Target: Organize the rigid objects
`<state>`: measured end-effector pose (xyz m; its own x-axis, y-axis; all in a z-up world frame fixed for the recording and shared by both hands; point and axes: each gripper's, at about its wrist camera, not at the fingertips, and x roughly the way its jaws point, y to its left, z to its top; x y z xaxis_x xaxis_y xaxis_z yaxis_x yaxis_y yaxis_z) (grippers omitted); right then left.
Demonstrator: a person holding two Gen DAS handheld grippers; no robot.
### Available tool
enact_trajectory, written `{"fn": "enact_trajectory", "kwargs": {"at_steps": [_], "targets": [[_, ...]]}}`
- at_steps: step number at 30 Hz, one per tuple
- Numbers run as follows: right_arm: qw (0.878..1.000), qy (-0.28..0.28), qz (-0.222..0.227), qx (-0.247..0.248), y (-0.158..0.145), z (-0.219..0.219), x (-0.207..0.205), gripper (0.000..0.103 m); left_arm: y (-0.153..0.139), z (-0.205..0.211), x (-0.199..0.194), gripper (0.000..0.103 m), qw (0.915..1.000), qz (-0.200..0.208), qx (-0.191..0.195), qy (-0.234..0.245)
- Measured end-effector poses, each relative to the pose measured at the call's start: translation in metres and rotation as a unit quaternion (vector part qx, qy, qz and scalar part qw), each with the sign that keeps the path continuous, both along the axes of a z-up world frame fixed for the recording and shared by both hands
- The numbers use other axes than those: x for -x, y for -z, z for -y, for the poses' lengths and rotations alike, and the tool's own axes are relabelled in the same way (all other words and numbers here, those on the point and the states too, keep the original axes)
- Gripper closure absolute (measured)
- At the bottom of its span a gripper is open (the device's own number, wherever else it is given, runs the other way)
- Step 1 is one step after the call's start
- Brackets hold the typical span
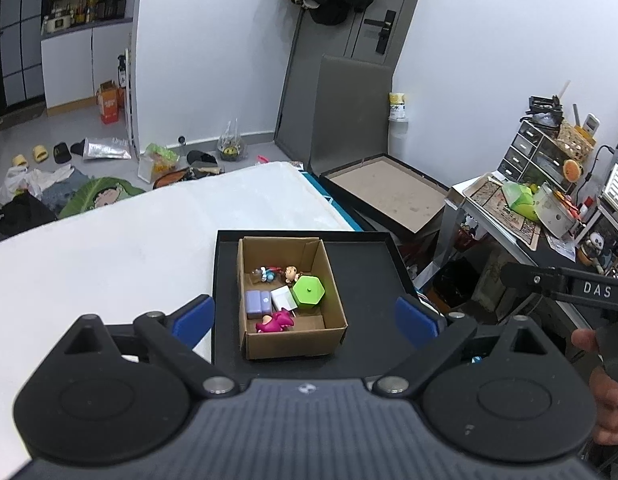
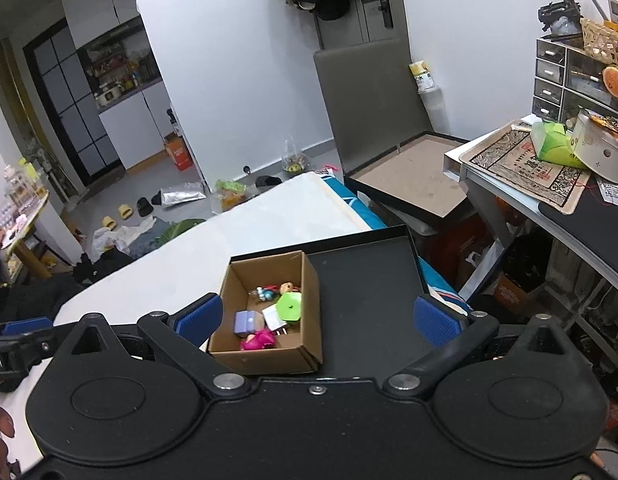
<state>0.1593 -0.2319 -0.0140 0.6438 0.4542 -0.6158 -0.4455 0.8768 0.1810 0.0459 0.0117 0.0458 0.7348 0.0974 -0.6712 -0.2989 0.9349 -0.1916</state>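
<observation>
A cardboard box (image 1: 289, 296) sits in the left half of a shallow black tray (image 1: 369, 280), which lies at the right edge of a white mattress-like surface (image 1: 109, 240); the tray's rim presumably keeps loose pieces from straying. The rigid objects are already gathered inside the box: a green hexagonal piece (image 1: 308, 290) against its right wall, a white block (image 1: 283, 298) and a lilac block (image 1: 257, 304) side by side at the centre, a magenta figure (image 1: 275, 322) by the near wall, and small figurines (image 1: 277, 273) toward the far wall. The rest of the tray is bare, which suggests the sorting is finished or nearly so. The left gripper (image 1: 305, 316) and the right gripper (image 2: 317, 318) both hover above the near side of the tray, their blue-padded fingers (image 1: 193, 316) spread wide with nothing between them, apparently because nothing remains to be carried.
</observation>
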Motion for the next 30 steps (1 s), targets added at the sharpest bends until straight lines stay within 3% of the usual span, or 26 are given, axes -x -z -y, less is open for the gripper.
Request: {"fn": "enact_trajectory", "kwargs": {"at_steps": [30], "targets": [[1.000,-0.007,0.028,-0.006,-0.014,0.004,0.048,0.000,-0.015,0.020,0.053,0.006,0.9990,0.036,-0.025,0.010]]}}
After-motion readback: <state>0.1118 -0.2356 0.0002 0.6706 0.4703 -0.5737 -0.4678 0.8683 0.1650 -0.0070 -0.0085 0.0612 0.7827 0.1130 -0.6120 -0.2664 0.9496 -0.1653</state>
